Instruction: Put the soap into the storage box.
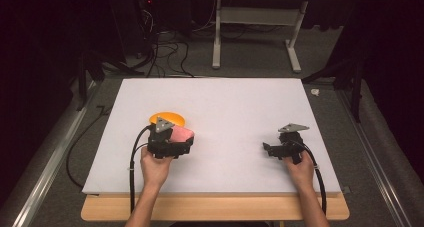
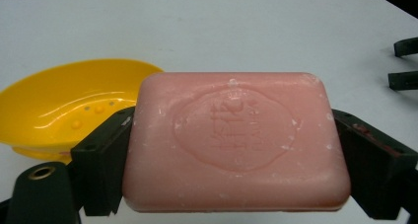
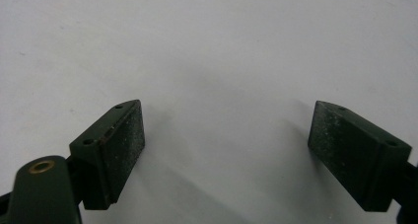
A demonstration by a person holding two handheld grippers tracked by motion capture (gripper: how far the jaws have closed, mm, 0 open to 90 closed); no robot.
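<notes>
A pink bar of soap (image 2: 236,140) with an embossed oval mark sits clamped between the two black jaws of my left gripper (image 2: 231,155). In the high view the same soap (image 1: 182,133) is held just right of a yellow soap dish (image 1: 168,118) on the white board, with the left gripper (image 1: 176,142) over it. The dish (image 2: 64,105) is an empty shallow oval with small bumps, just behind and left of the soap. My right gripper (image 1: 266,148) rests at the board's right side, and its jaws (image 3: 226,150) stand wide apart with nothing between them.
A white board (image 1: 225,102) covers the wooden table (image 1: 215,209). The right gripper's jaw tips (image 2: 405,61) show at the far right of the left gripper view. Cables and table legs stand on the dark floor beyond the board.
</notes>
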